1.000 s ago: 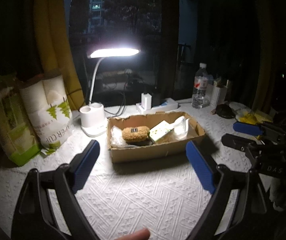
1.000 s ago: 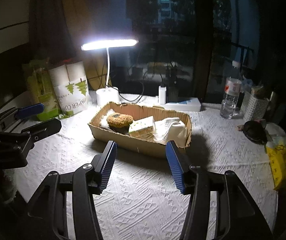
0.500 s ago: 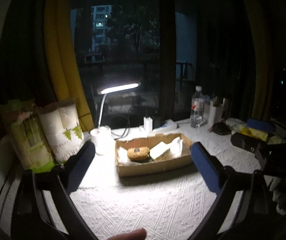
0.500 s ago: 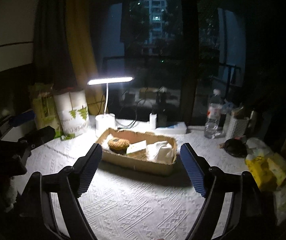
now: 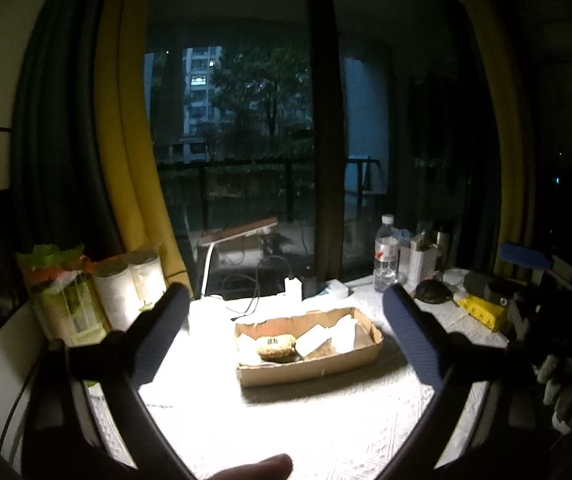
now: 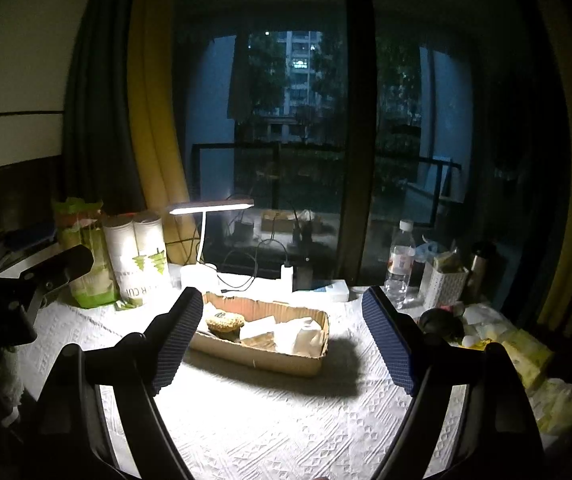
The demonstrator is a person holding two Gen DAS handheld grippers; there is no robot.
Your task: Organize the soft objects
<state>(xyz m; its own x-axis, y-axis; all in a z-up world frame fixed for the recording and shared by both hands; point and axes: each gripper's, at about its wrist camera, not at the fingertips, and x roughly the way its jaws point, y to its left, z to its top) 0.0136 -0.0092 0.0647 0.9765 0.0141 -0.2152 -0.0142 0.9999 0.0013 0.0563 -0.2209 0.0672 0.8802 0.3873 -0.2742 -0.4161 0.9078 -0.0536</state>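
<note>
Both my left gripper [image 5: 284,322] and right gripper [image 6: 278,338] gape wide, empty. The cardboard tray [image 6: 286,356] of soft things sits mid-desk, straight ahead, long axis crosswise, neither gripper clearly nearer.

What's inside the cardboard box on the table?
Inside the cardboard box sit a brown fuzzy round thing, a flat pale packet and a crumpled white piece. Anything underneath them is covered and cannot be seen.

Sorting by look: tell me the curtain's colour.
Yellow curtain, clearest in the right wrist view.
</note>
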